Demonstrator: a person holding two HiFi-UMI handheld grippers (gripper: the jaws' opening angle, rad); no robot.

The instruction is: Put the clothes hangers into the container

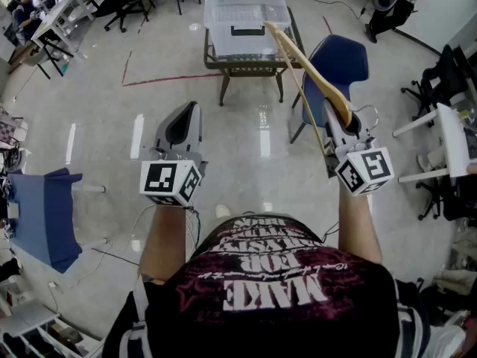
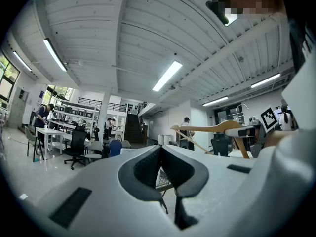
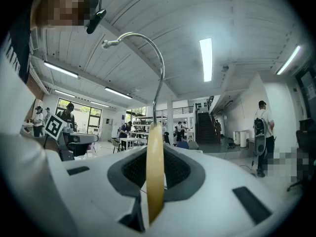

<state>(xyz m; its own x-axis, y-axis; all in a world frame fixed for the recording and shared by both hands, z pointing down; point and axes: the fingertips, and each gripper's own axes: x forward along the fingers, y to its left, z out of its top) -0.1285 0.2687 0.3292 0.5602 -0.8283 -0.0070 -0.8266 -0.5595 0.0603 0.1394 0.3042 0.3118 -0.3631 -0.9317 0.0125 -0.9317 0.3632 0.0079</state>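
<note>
Plastic and clear, the container (image 1: 246, 10) sits on a small dark table (image 1: 250, 66) ahead. A wooden clothes hanger (image 1: 320, 79) (metal hook at the gripper end) slants toward it, pinched in the right gripper (image 1: 337, 119). The left gripper (image 1: 190, 114) is pressed together, holding nothing.

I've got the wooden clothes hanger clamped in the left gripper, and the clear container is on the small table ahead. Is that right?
Not quite. The wooden clothes hanger is clamped in the right gripper, not the left, as the right gripper view shows. The left gripper has its jaws together on nothing. The clear container is indeed on the small table ahead.
</note>
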